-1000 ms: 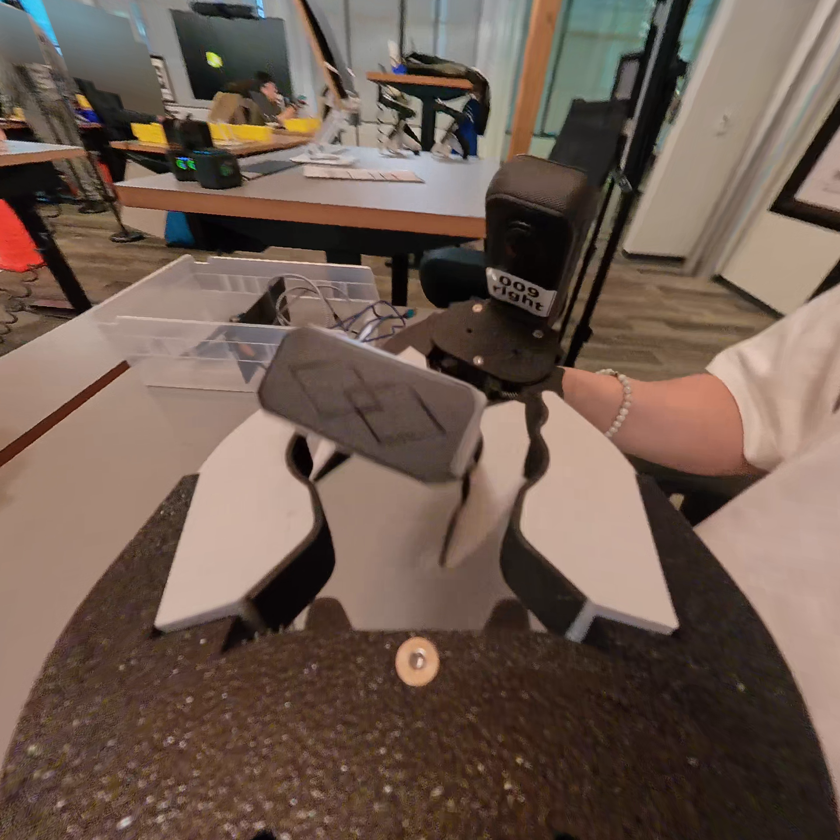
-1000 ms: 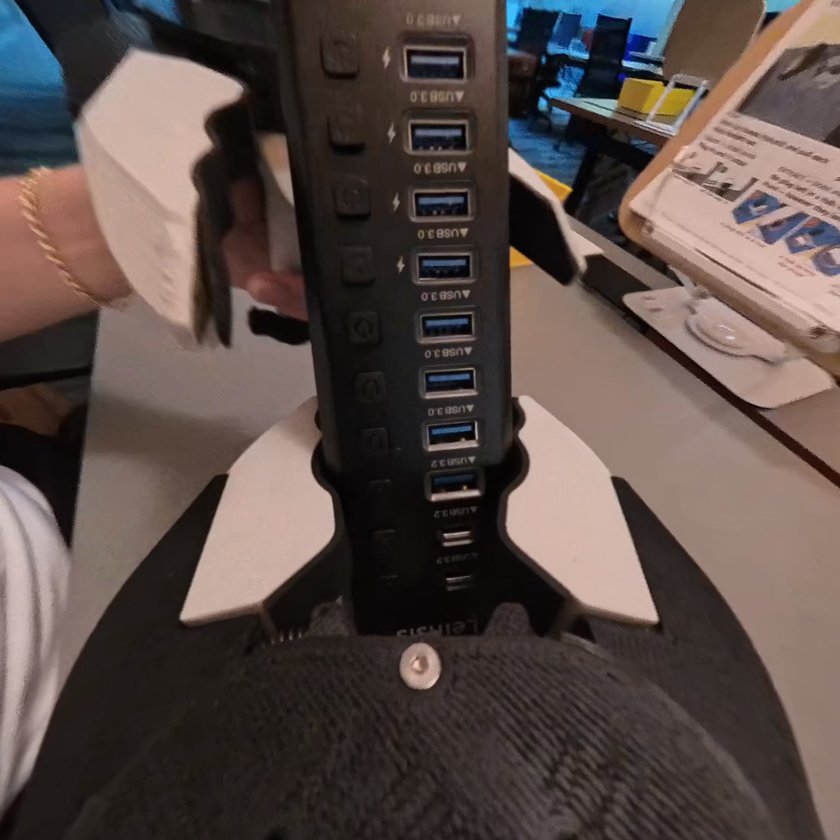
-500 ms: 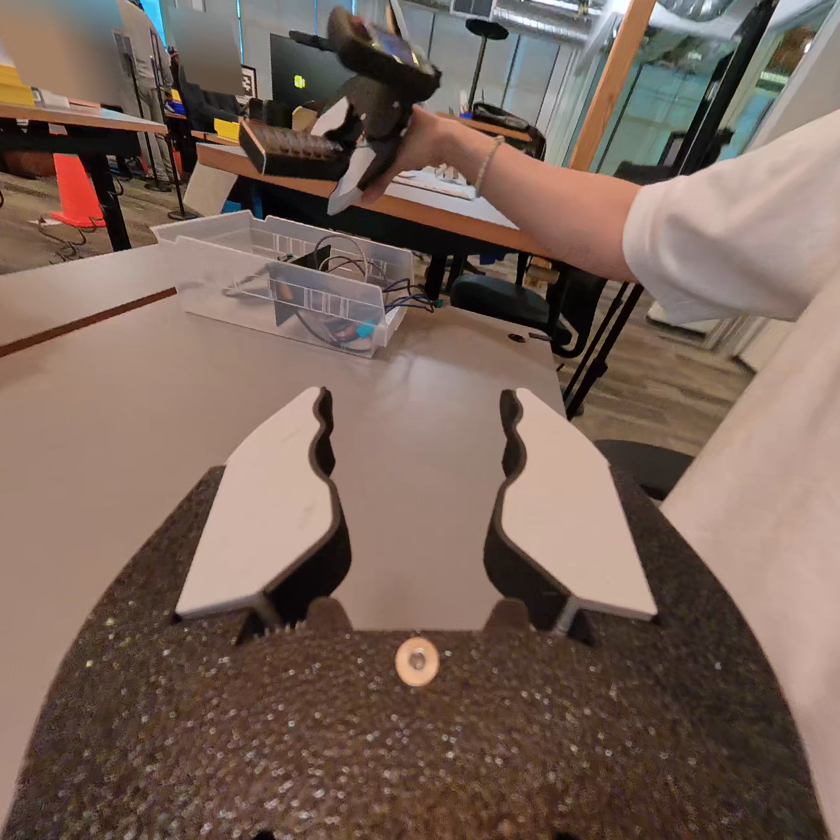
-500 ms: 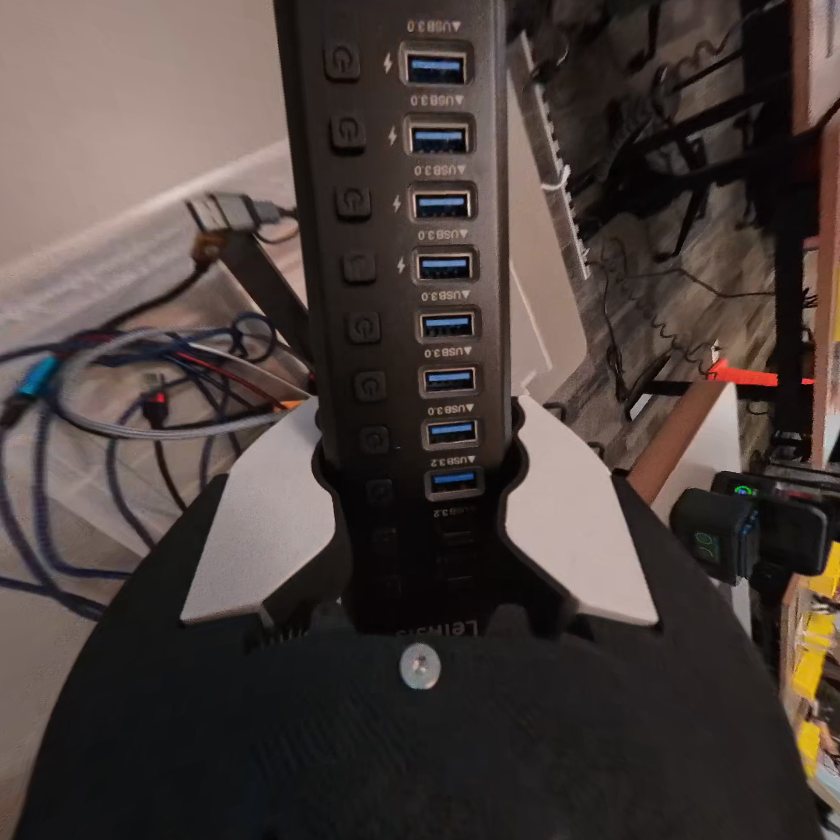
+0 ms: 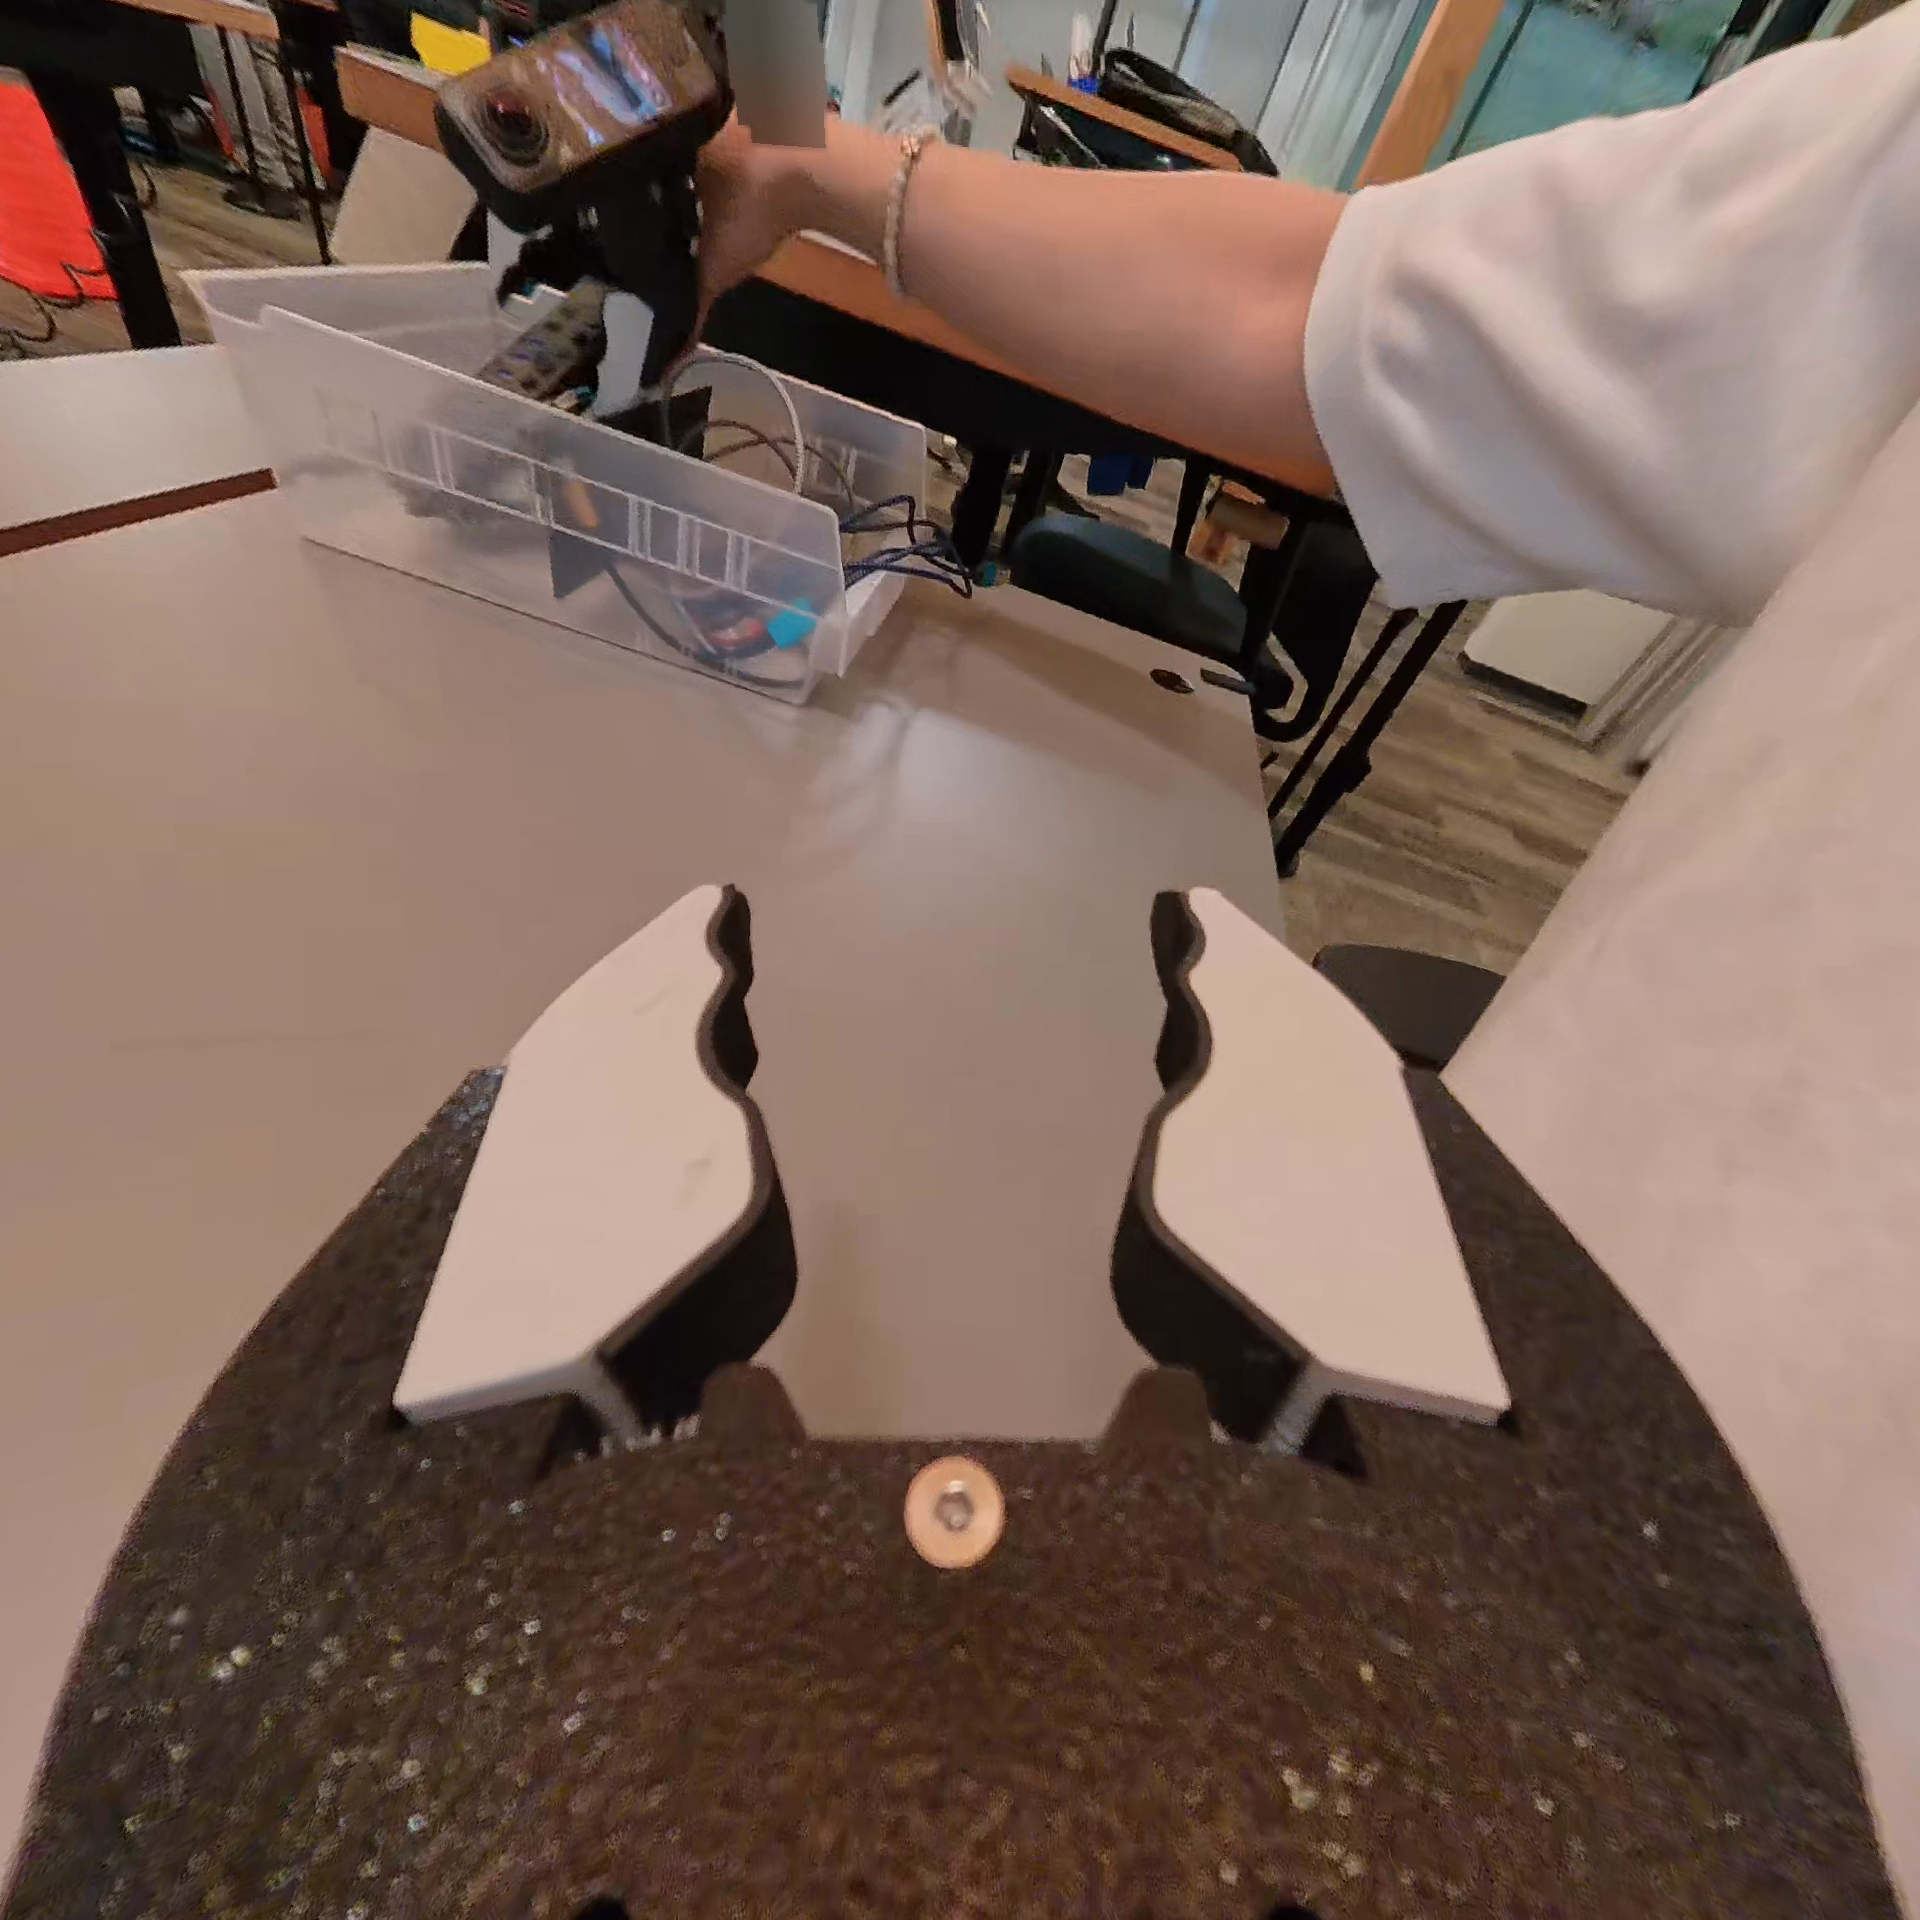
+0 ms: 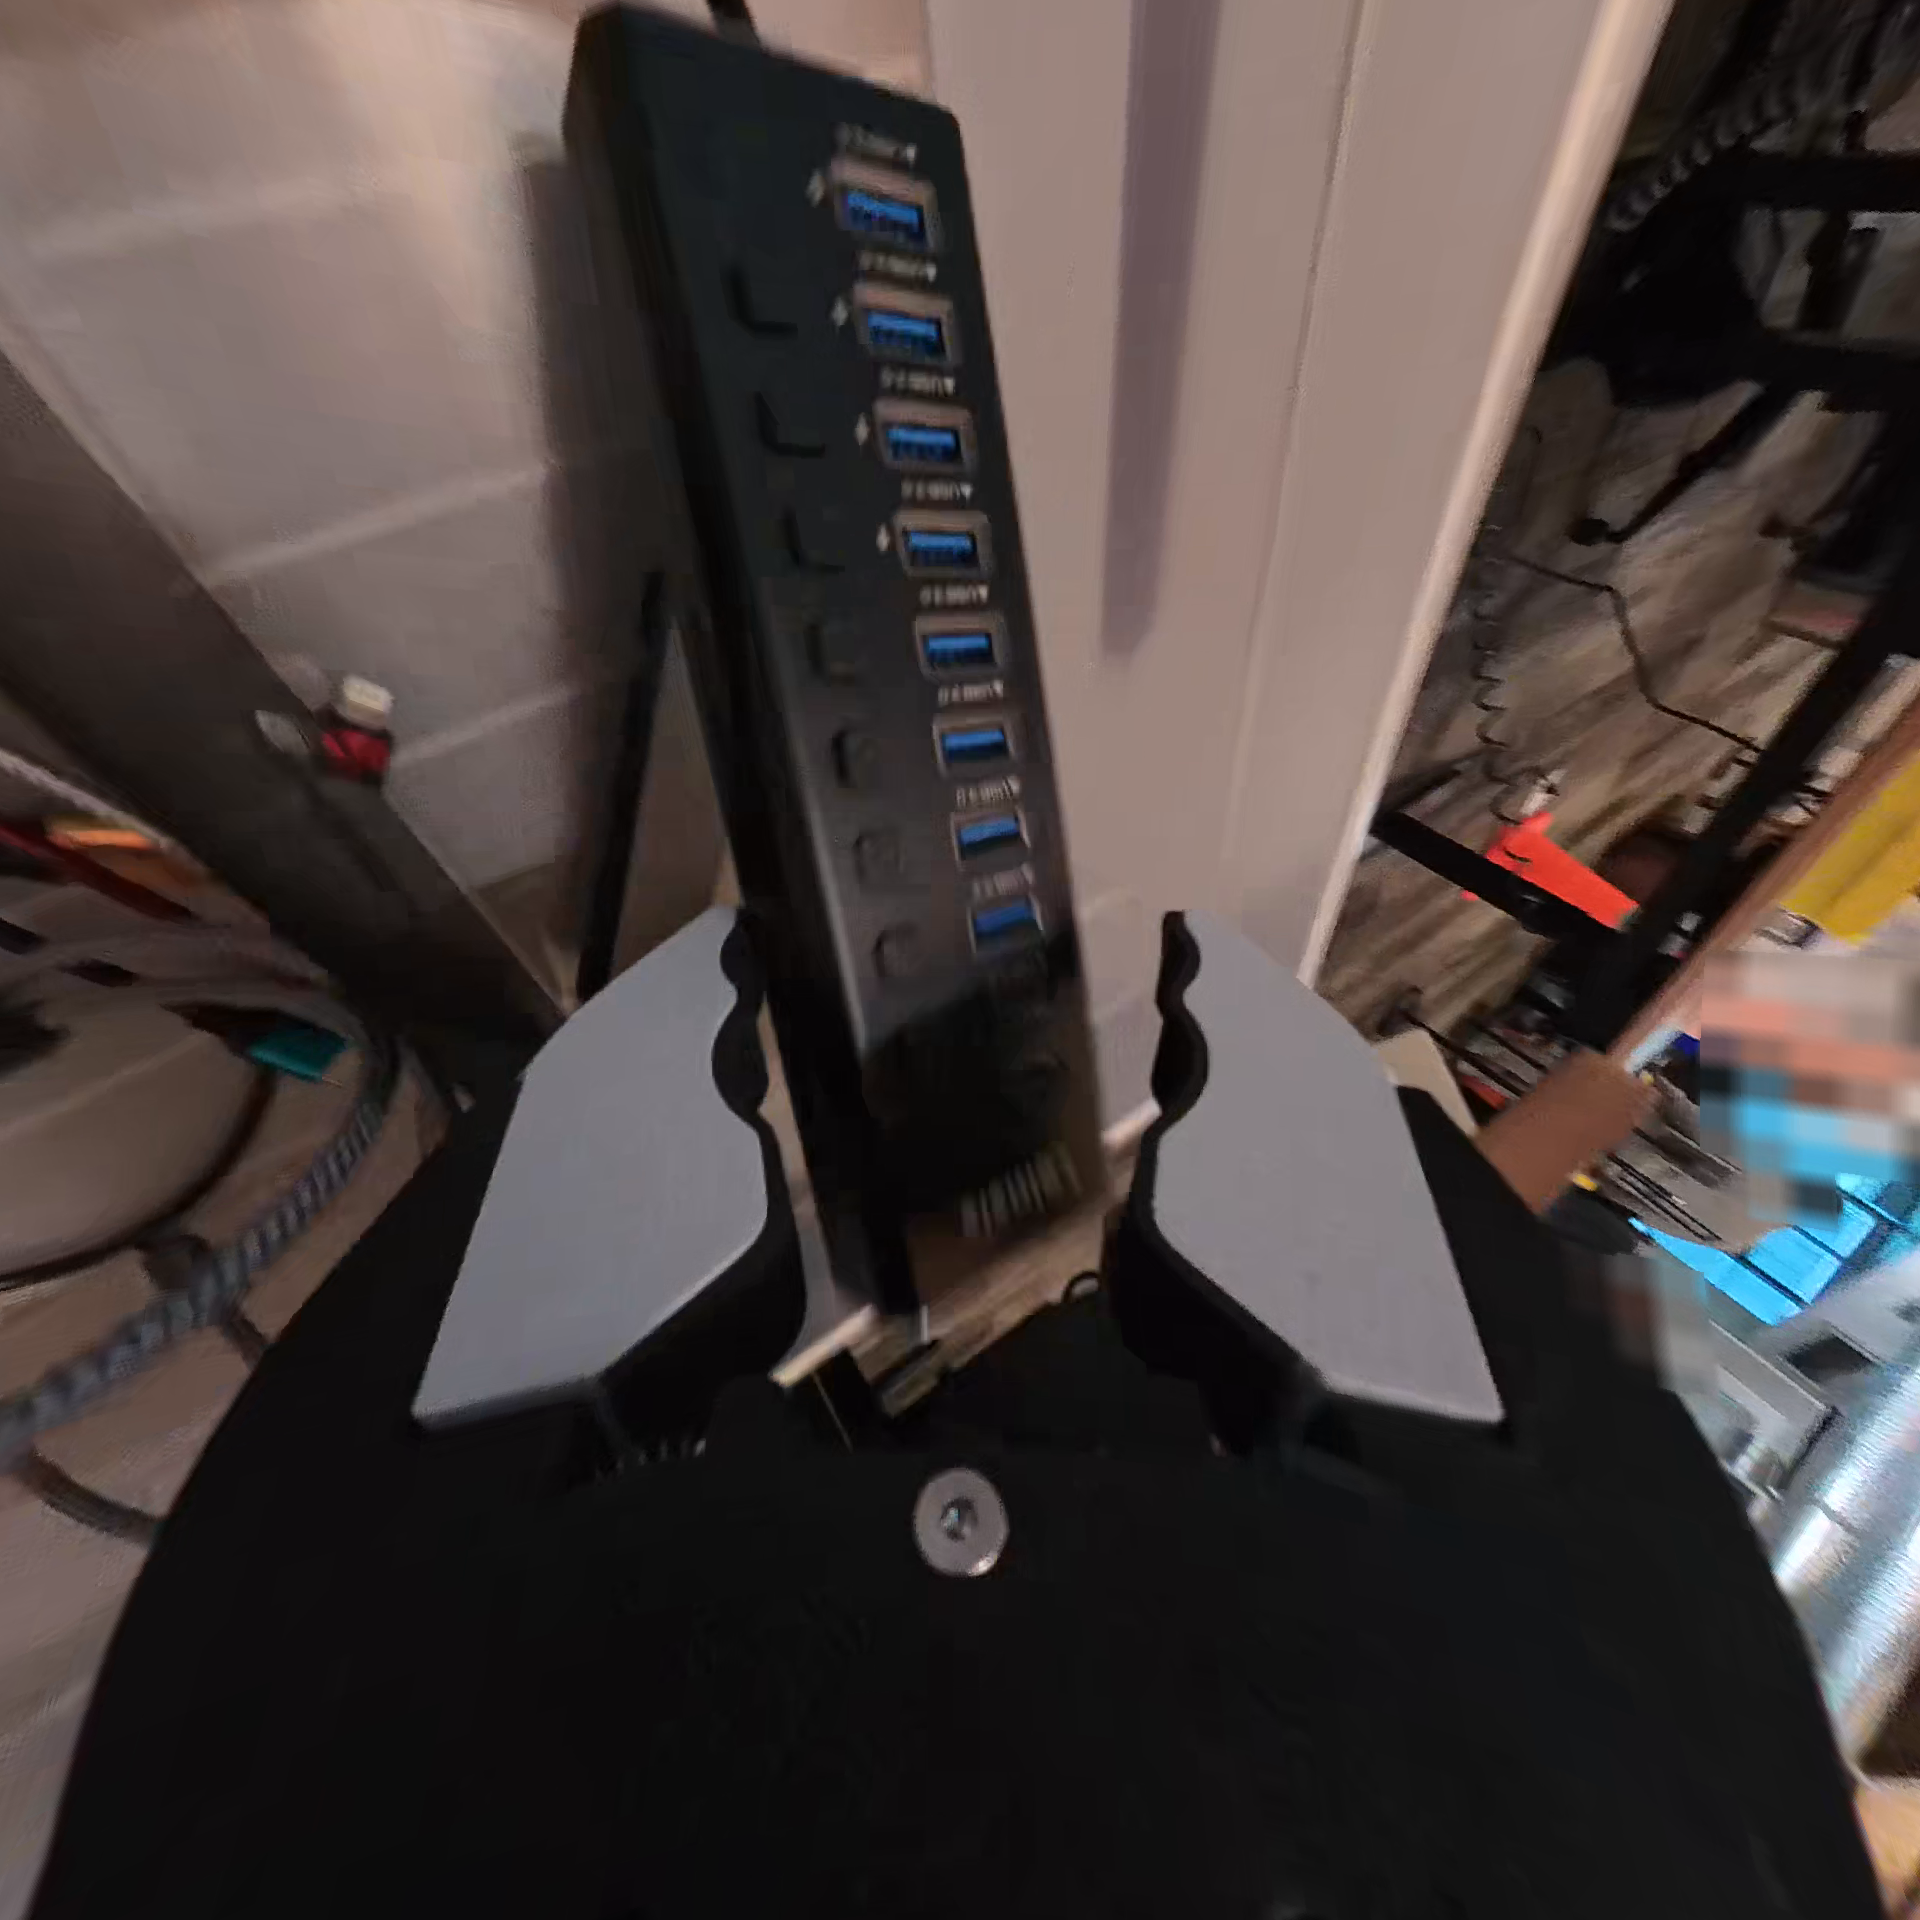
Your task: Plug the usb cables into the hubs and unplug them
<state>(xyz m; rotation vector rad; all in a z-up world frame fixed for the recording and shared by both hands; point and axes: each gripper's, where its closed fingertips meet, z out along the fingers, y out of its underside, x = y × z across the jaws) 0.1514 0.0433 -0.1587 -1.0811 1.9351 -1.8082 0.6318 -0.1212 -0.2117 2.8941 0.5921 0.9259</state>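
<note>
Nearest, over the bare grey surface (image 5: 312,831): left tongs (image 5: 951,904), spread wide, holding nothing. Farther, at the surface's far edge: clear plastic bin (image 5: 665,540) containing loose usb cables (image 5: 904,540). Above the bin: right tongs (image 6: 956,925), spread wide; black hub (image 6: 862,623) between the fingers, no longer gripped, blurred, inside the bin.

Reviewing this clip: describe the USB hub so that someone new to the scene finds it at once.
Start at the clear plastic bin at the far end of the pale table. The right gripper reaches into it, jaws apart around the USB hub. It is the long black bar with a row of blue ports, unlike the loose cables around it.
</note>
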